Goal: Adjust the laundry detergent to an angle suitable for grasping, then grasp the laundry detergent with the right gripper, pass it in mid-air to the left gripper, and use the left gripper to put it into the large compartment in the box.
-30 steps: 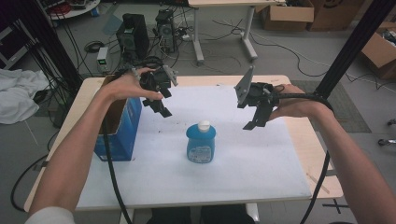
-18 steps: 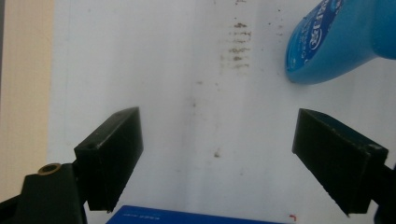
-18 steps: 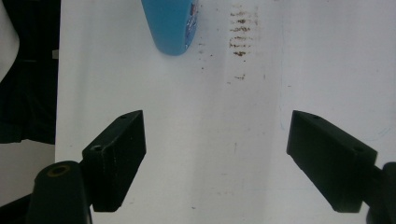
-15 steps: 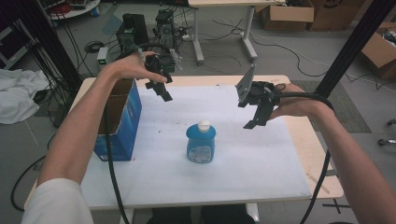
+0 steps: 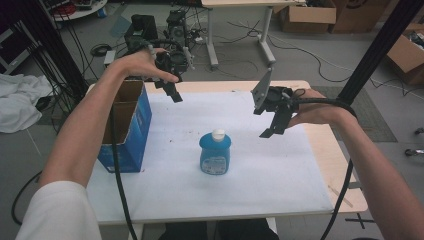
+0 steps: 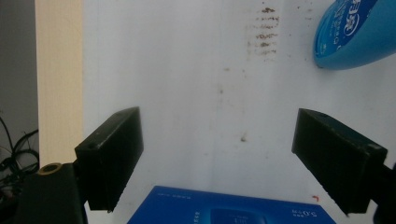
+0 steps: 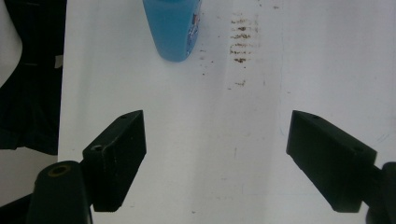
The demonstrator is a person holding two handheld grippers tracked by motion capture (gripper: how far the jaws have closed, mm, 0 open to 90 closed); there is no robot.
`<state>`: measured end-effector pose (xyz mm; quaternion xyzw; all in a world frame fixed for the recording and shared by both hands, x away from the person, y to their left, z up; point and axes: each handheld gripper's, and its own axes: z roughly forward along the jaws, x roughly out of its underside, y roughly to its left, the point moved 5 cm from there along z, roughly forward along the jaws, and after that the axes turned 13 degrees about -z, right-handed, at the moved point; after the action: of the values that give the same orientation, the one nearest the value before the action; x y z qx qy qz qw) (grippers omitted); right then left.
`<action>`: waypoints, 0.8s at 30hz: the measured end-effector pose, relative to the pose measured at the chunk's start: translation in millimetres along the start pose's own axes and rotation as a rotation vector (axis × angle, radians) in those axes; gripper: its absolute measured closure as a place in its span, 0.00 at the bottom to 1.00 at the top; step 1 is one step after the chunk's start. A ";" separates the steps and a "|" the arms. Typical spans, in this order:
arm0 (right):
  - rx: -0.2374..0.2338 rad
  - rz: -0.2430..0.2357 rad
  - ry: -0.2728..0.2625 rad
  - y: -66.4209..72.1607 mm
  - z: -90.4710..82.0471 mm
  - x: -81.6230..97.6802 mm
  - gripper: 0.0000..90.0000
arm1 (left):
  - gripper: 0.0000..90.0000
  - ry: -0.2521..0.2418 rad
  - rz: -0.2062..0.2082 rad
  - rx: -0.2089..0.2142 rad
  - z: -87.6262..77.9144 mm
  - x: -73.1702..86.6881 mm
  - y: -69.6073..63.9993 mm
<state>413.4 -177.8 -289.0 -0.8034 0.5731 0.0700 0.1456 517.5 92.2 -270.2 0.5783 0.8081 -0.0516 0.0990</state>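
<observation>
A blue soap bottle [image 5: 215, 153] with a white cap stands upright in the middle of the white sheet [image 5: 260, 175]. An open blue cardboard box [image 5: 126, 131] stands at the left. My left gripper [image 5: 172, 93] hangs in the air over the far part of the sheet, just right of the box's back corner. In the left gripper view it [image 6: 217, 135] is open and empty, with the bottle [image 6: 355, 32] at top right and the box's blue face [image 6: 233, 211] at the bottom. My right gripper [image 5: 272, 126] hovers right of the bottle. In its own view it [image 7: 217, 135] is open and empty, with the bottle [image 7: 173, 28] ahead.
The wooden table [image 5: 330, 150] shows bare along the right and far edges of the sheet. A black pole [image 5: 375, 50] rises at the back right. Cables, equipment and cardboard boxes [image 5: 310, 15] lie on the floor behind, and a white cloth [image 5: 20, 102] lies at the left.
My left gripper has risen and moved away from the box toward the table's far edge. The right gripper, the bottle and the box have stayed where they were.
</observation>
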 end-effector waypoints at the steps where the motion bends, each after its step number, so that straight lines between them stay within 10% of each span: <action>1: 0.000 -0.004 -0.003 -0.1 0.0 -0.7 0.22 | 0.20 0.003 -0.001 -0.003 -0.2 -0.5 0.1; 24: 0.015 0.009 0.005 -1.6 -1.3 -5.5 0.21 | 0.20 0.014 0.025 -0.034 -4.2 -2.9 -9.8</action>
<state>413.0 -172.8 -286.0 -0.7999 0.5774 0.0644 0.1502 508.7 87.1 -265.8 0.5869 0.8023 -0.0325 0.1039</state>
